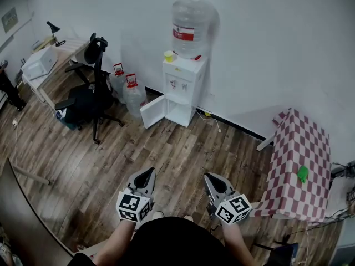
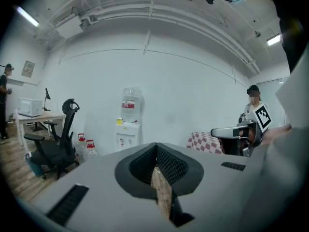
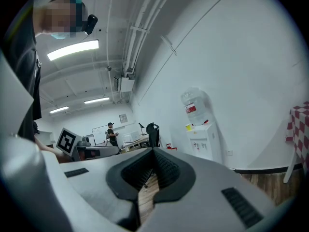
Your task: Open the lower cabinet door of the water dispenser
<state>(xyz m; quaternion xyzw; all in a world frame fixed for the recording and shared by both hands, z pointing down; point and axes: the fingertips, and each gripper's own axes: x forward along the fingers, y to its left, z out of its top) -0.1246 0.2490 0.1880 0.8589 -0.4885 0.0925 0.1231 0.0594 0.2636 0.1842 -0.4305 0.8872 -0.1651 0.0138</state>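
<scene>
The white water dispenser stands against the far wall with a large clear bottle on top and a yellow cup on its lid. Its lower cabinet door hangs swung out to the left, showing the white compartment. It also shows far off in the left gripper view, water dispenser, and in the right gripper view, water dispenser. My left gripper and right gripper are both shut and empty, low in the head view, well short of the dispenser over the wooden floor.
Two spare water jugs and a black office chair stand left of the dispenser. A desk with a white box sits at far left. A table with a red checked cloth is on the right. A cable trails along the wall.
</scene>
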